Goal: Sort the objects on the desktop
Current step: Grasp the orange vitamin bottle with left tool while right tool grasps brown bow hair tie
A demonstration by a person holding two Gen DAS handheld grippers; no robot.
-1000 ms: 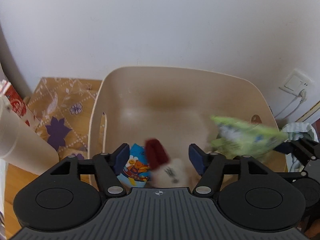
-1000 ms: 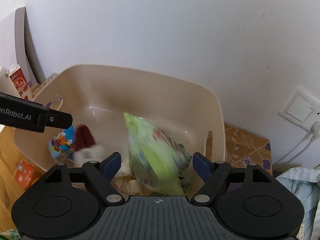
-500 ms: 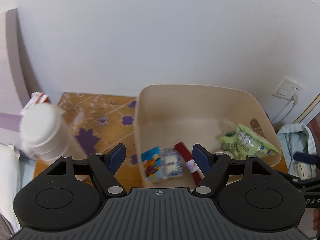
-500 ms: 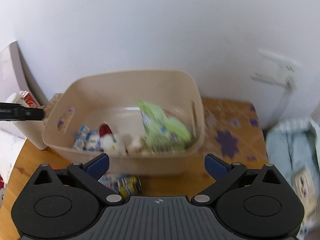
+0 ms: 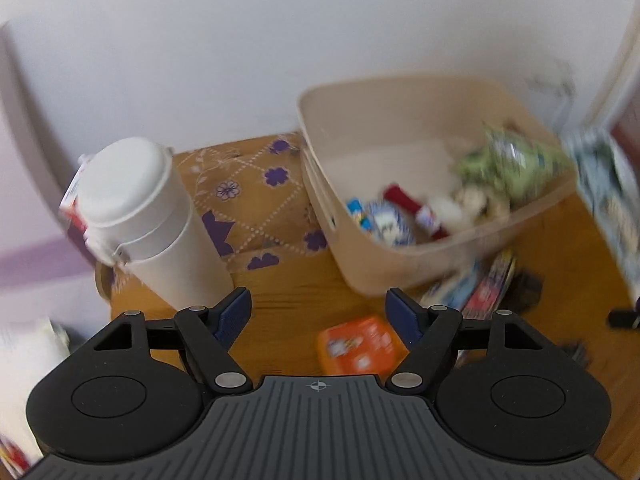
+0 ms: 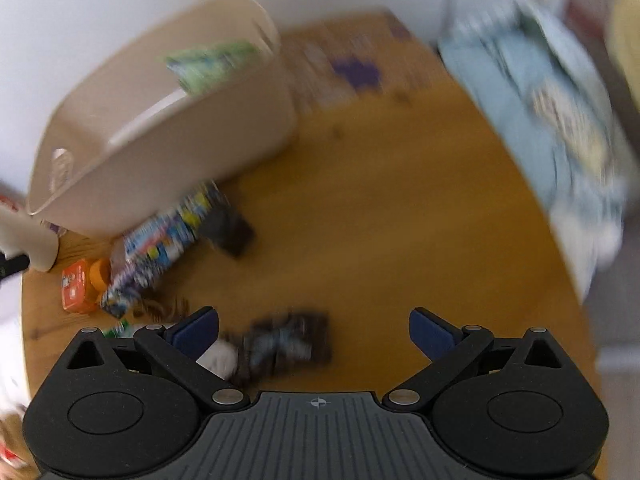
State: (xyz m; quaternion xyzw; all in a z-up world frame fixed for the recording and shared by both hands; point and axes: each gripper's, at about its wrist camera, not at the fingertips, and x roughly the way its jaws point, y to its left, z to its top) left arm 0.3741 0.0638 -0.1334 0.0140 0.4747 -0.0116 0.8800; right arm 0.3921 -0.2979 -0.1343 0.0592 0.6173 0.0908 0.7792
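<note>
A beige plastic bin (image 5: 320, 184) (image 6: 224, 128) stands on the wooden table against the wall. It holds a green snack bag (image 5: 508, 164) (image 6: 208, 64), a red item (image 5: 416, 210) and a blue packet (image 5: 380, 224). My left gripper (image 5: 318, 312) is open and empty above an orange box (image 5: 360, 346) (image 6: 76, 288). My right gripper (image 6: 314, 330) is open and empty above a dark packet (image 6: 284, 344). A colourful packet (image 6: 160, 244) (image 5: 476, 288) and a black item (image 6: 228, 228) lie in front of the bin.
A white lidded cup (image 5: 148, 216) stands left of the bin on a brown flowered mat (image 5: 248, 200). A pale blue cloth (image 6: 560, 128) covers the table's right side. Bare wood (image 6: 380, 208) lies between bin and cloth. Both views are motion-blurred.
Both grippers have pulled back and away from the bin, now over the table in front of it. The green bag and red item lie in the bin.
</note>
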